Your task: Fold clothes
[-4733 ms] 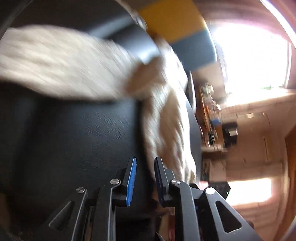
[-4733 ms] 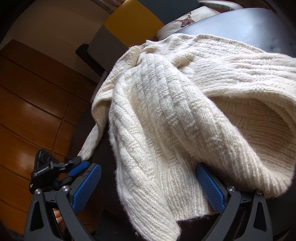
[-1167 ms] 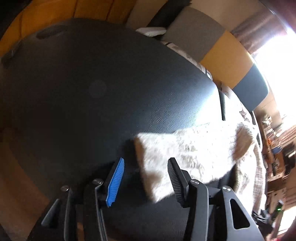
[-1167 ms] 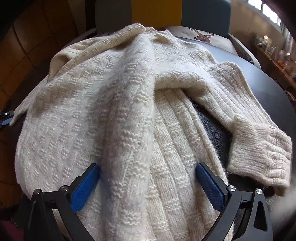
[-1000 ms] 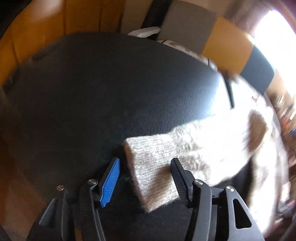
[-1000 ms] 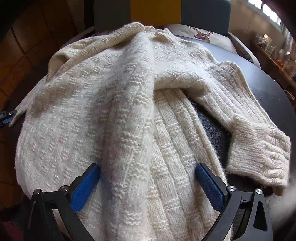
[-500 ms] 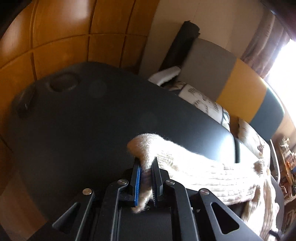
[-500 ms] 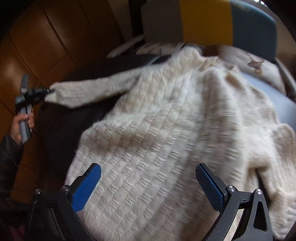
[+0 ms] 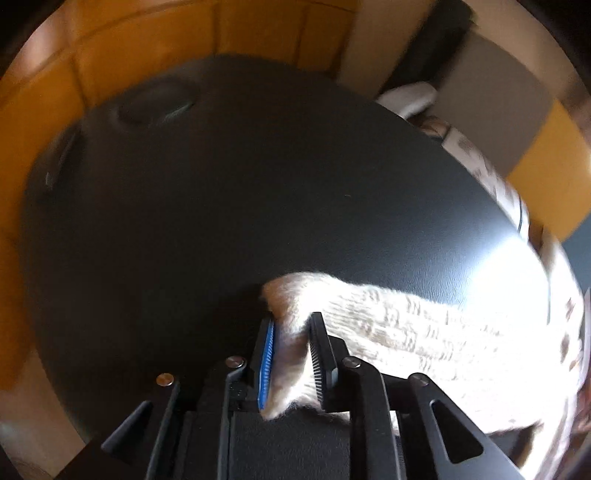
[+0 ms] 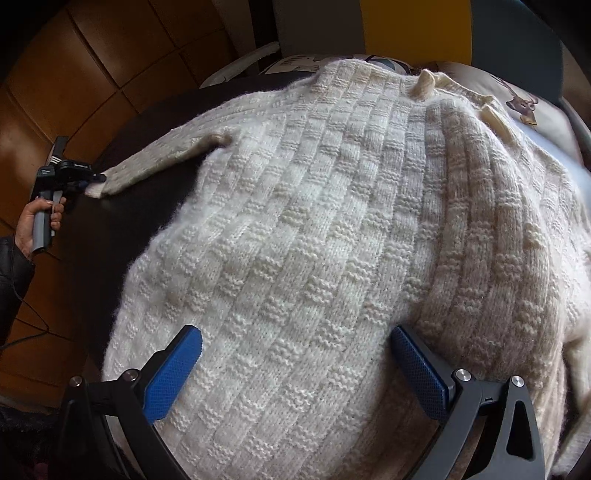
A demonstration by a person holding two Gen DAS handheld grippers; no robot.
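A cream knitted sweater (image 10: 332, 229) lies spread over the black table (image 10: 110, 236), its body filling the right wrist view. One sleeve (image 10: 162, 158) stretches out to the left. My left gripper (image 9: 291, 325) is shut on that sleeve's cuff (image 9: 291, 295), low over the table; in the right wrist view the left gripper (image 10: 92, 181) shows small at the far left, held by a hand (image 10: 33, 221). My right gripper (image 10: 295, 354) hangs open over the sweater's lower body, with nothing between its blue pads (image 10: 173, 373).
The black tabletop (image 9: 221, 184) stretches far beyond the cuff in the left wrist view. A grey, yellow and blue sofa back (image 10: 417, 29) with printed cushions (image 10: 524, 103) stands behind the table. Wooden flooring (image 10: 74, 74) lies to the left.
My left gripper closed on the sleeve cuff and has drawn the sleeve out to the left. The sweater body now lies flatter and more spread under the open right gripper.
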